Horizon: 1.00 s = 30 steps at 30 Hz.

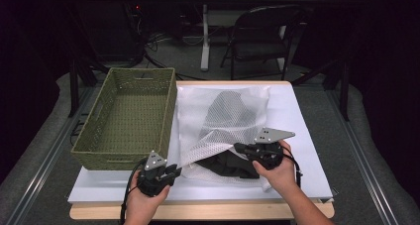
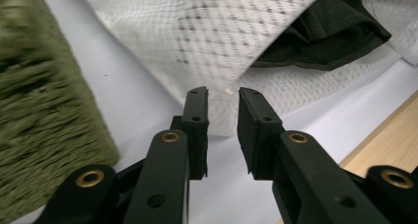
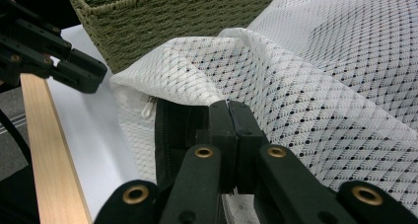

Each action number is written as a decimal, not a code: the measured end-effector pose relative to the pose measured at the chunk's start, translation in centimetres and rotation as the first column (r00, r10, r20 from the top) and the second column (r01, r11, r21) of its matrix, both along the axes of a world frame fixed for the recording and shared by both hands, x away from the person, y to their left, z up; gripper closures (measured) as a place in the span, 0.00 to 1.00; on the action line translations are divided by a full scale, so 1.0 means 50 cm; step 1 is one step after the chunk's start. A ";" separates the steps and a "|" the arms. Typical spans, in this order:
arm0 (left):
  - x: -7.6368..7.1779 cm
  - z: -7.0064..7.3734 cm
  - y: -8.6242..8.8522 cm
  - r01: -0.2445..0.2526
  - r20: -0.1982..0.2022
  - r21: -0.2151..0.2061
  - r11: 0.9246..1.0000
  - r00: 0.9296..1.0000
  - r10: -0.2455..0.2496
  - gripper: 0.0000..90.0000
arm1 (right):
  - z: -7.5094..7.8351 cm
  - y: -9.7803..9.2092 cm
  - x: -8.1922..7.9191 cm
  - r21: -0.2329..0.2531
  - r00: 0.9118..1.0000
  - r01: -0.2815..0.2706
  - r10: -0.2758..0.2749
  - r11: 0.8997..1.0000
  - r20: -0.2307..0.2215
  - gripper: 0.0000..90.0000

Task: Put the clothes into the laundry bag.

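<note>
- Your right gripper had clamped the top edge of the mesh bag, lifting it off the dark garment.
- Your left gripper, jaws narrowly apart and empty, sat just left of the bag's mouth, pointing at it.

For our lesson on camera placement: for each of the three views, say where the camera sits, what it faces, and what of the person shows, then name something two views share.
High view: above the person's side, looking forward and down on the white mesh laundry bag and green woven basket; forearms, hands, left gripper and right gripper show.
Left gripper view: rides the left gripper, open, facing the bag's corner.
Right gripper view: rides the right gripper, shut on the bag's edge.
Shared: both gripper views show the dark garment in the bag.
</note>
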<state>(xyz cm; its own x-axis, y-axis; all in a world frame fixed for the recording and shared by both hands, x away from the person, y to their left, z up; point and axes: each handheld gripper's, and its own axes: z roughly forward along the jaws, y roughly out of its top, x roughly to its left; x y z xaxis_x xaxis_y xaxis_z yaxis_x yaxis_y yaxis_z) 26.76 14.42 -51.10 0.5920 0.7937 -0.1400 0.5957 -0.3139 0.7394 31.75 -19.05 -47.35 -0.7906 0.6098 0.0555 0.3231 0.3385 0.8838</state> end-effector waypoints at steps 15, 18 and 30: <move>0.066 -0.065 -0.049 -0.095 -0.062 0.087 0.992 0.993 0.101 0.57 | 0.014 0.005 -0.002 0.040 1.000 -0.002 0.001 0.999 0.019 1.00; 0.061 -0.065 -0.042 -0.072 -0.058 0.081 0.994 0.995 0.077 0.67 | 0.011 0.007 -0.002 0.030 1.000 -0.010 0.009 1.000 0.018 1.00; 0.051 -0.005 -0.029 0.034 0.017 -0.040 0.999 0.999 -0.034 0.96 | 0.004 0.002 0.000 0.006 1.000 0.004 -0.004 1.000 0.017 0.94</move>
<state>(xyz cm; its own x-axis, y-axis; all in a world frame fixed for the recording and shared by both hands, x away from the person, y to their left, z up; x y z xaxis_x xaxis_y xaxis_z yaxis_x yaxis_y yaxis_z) 29.30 12.96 -51.33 0.6209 0.7671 -0.1614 0.5732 -0.3038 0.7610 31.75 -18.95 -47.15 -0.7893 0.6123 0.0456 0.3088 0.3317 0.8914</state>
